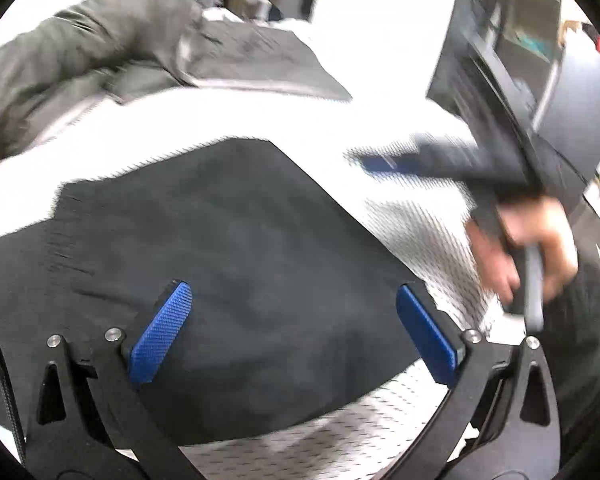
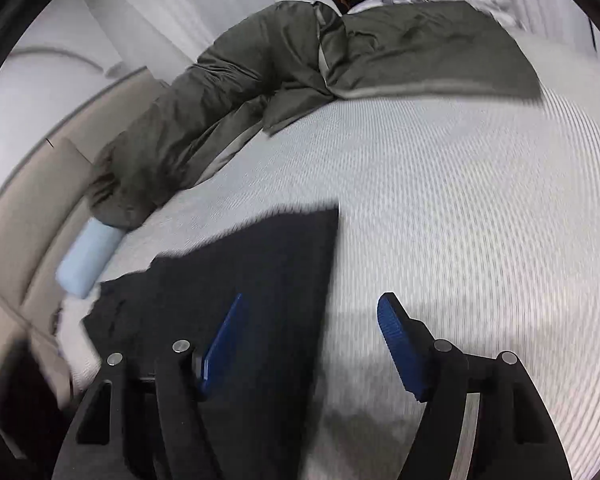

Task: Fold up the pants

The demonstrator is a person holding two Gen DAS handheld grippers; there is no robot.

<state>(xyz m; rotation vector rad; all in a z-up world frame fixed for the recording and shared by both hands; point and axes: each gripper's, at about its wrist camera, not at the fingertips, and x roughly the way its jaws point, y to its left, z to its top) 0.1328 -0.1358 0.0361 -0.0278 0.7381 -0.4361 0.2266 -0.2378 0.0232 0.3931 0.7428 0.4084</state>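
The black pants (image 1: 228,248) lie folded flat on the white textured bed cover (image 1: 412,232). My left gripper (image 1: 296,312) hovers over them, jaws wide open, blue pads (image 1: 160,332) empty. In the right wrist view the pants (image 2: 240,280) sit at lower left. My right gripper (image 2: 310,332) is open and empty, its left pad over the pants' right edge, its right pad over bare cover. The right gripper also shows blurred in the left wrist view (image 1: 392,164), held by a hand (image 1: 528,240).
A dark olive duvet (image 2: 300,64) lies bunched along the far side of the bed. A pale blue roll (image 2: 86,258) rests by the beige headboard (image 2: 24,200). A dark monitor or cabinet (image 1: 520,52) stands at the right.
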